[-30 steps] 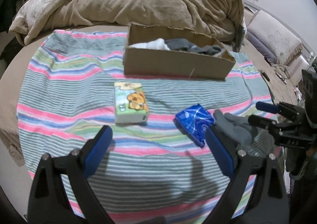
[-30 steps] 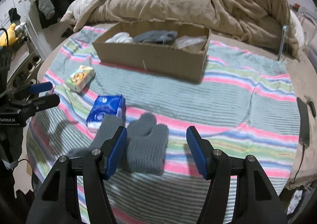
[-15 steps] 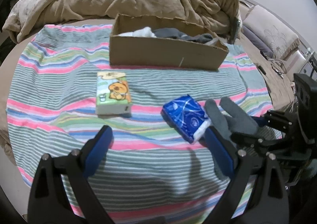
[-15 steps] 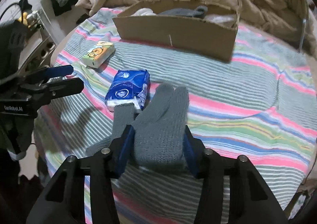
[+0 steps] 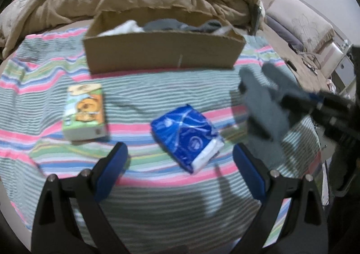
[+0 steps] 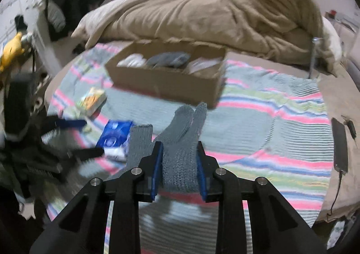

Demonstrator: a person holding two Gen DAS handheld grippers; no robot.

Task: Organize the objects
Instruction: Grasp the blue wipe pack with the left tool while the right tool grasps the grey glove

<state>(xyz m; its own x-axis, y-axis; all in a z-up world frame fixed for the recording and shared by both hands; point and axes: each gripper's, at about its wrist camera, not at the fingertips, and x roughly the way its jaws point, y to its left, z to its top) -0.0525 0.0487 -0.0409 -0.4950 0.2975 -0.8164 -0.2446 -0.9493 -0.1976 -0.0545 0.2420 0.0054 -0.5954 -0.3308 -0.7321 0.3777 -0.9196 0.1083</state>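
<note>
Pinching grey gloves (image 6: 180, 159) in right gripper (image 6: 180, 171), lifting them off the bed; left gripper (image 5: 180, 170) gaping empty. Next, probably carrying to cardboard box (image 6: 166, 83) at twelve o'clock.

Dim, warm indoor light falls from above, leaving soft shadows on the striped cotton blanket (image 5: 157, 87) below each gripper. Both views are round fisheye pictures with black corners and bent edges. Motion blur smears the brown cardboard box (image 6: 166, 80), the grey knitted glove (image 5: 263, 105) in the left wrist view and the left side of the right wrist view. No strong glare; colours look slightly washed.
</note>
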